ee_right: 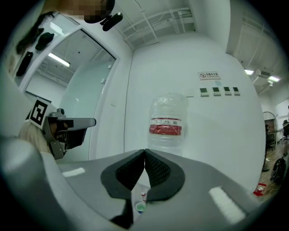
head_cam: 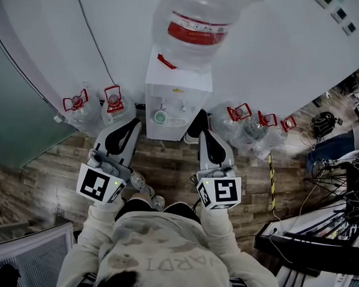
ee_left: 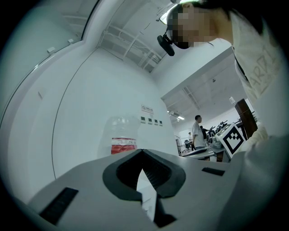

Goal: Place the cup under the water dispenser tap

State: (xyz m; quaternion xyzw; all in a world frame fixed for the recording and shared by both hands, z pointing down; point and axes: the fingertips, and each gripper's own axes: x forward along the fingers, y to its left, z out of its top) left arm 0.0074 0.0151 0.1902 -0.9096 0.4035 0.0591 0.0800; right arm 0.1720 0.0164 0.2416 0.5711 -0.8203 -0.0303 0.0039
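Observation:
A white water dispenser (head_cam: 177, 104) stands against the wall with a big clear bottle (head_cam: 197, 27) on top. A small green cup (head_cam: 160, 116) sits in the dispenser's alcove under the taps. My left gripper (head_cam: 134, 123) hovers just left of the dispenser front, shut and empty. On the dispenser's right my right gripper (head_cam: 205, 134) is also shut on nothing. In the right gripper view the jaws (ee_right: 145, 152) meet, and the cup (ee_right: 140, 207) shows low through the gap behind them. The left gripper view shows closed jaws (ee_left: 142, 151) and the bottle (ee_left: 123, 137) beyond.
Spare water bottles with red handles stand on the wooden floor left (head_cam: 112, 103) and right (head_cam: 244, 120) of the dispenser. A glass wall (head_cam: 19, 113) runs along the left. Desks and cables (head_cam: 325, 231) crowd the right side. A person (ee_left: 197, 131) stands far off.

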